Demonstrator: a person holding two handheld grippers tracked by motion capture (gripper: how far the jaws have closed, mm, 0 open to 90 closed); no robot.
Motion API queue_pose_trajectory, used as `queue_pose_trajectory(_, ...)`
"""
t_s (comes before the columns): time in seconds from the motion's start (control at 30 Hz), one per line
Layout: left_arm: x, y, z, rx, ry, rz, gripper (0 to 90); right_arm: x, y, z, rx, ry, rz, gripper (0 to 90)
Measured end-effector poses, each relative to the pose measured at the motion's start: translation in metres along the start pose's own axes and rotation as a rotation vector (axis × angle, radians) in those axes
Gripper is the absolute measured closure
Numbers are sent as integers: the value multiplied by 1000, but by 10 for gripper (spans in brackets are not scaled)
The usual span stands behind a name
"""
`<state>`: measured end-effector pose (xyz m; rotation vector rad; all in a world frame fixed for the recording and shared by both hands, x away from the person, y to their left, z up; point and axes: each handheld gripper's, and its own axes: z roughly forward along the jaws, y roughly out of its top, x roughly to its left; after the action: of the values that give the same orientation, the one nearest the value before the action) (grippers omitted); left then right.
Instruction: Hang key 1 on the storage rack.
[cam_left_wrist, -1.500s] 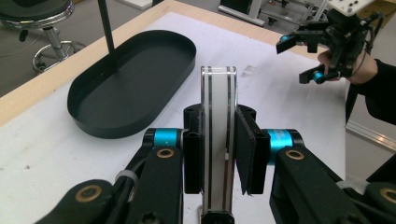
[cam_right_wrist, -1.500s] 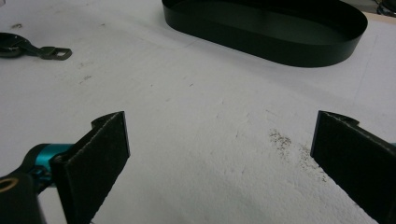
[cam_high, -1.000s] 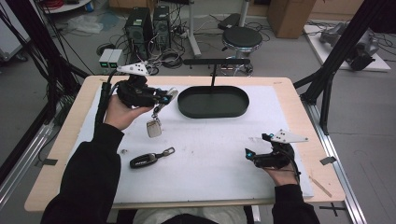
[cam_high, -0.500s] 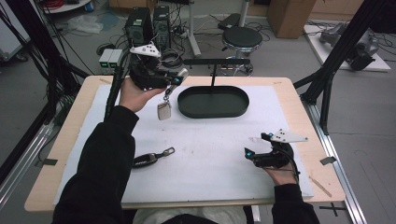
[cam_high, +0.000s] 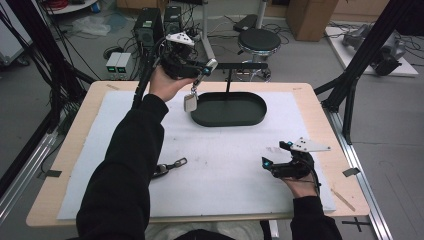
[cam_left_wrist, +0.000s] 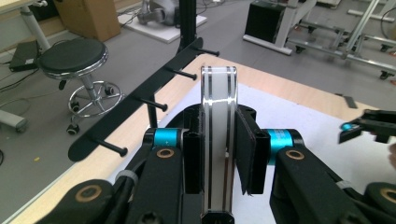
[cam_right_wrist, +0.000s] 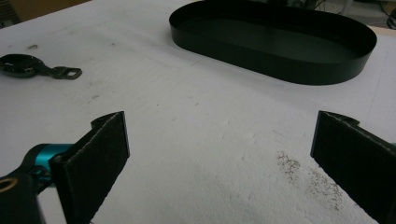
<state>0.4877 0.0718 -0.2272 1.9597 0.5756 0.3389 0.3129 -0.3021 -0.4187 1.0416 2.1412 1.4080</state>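
We log: left gripper (cam_high: 207, 67) upper centre, clamping a key fob (cam_high: 190, 102) near the hook rack (cam_high: 239, 65); right gripper (cam_high: 272, 160) lower right, jaws wide, on white mat (cam_high: 225, 150); tray (cam_high: 229, 109) centre.

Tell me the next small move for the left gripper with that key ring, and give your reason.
Probably ease the left gripper forward so the key ring slips over a peg on the black rack. The jaws clamp the ring upright, its fob hangs free, and the pegs stand just ahead, not yet reached.
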Motion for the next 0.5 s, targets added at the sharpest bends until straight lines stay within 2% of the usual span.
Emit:
queue_pose_trajectory(0.07, 3, 4, 7, 11, 3, 4, 743, 0, 0, 0, -4, 1, 1, 36)
queue_pose_trajectory(0.13, 5, 8, 14, -2, 1, 2, 743, -2, 0, 1, -10, 0, -1, 36)
queue_pose_trajectory(0.3, 10, 19, 35, 2, -5, 10, 743, -3, 0, 1, -13, -1, 5, 36)
queue_pose_trajectory(0.4, 13, 23, 46, -10, -1, -5, 743, -4, 0, 1, -15, -1, 4, 36)
queue_pose_trajectory(0.5, 12, 25, 57, 8, 21, 20, 743, -3, 1, 0, -17, -4, 6, 36)
